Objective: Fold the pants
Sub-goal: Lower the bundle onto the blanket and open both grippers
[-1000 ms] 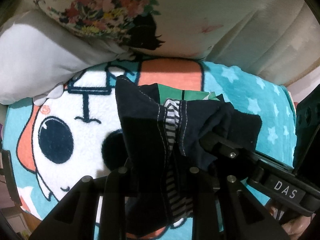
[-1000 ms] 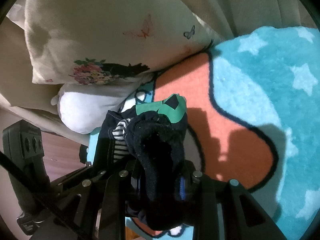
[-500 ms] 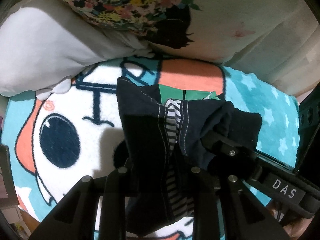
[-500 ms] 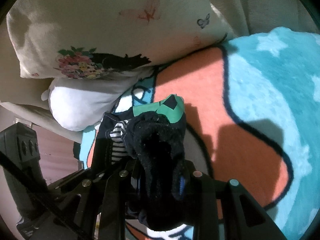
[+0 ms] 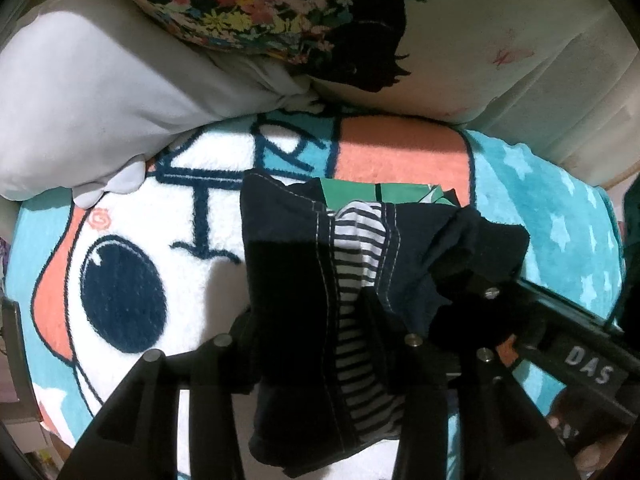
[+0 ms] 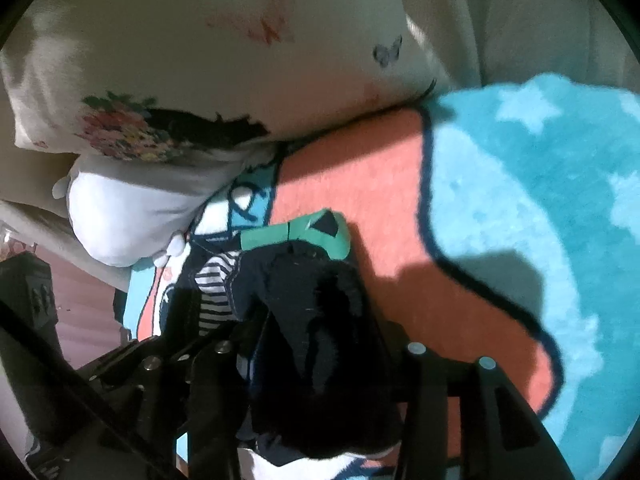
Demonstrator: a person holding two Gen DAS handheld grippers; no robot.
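Pants (image 5: 288, 280), dark navy with white stitching and a striped lining, hang bunched between my two tools above a cartoon-print blanket (image 5: 120, 216). My left gripper (image 5: 316, 344) has its fingers clamped on the waist end, with cloth running up and away from them and spilling below. My right gripper (image 6: 320, 360) is likewise closed on a dark wad of the same garment (its fingers (image 6: 416, 380) all but buried in fabric). The two tools sit just beside each other, nearly touching at the cloth, so the garment's long axis runs forward from both grips toward the floral pillow (image 5: 280, 4) and the white pillow (image 5: 100, 92) at the head of the bed. A green patch (image 6: 312, 232) of the pants shows at the far edge, resting on the orange part of the blanket. I judge the coming move turns on laying this held end forward and down along that axis; neither hand is clearly nearer.
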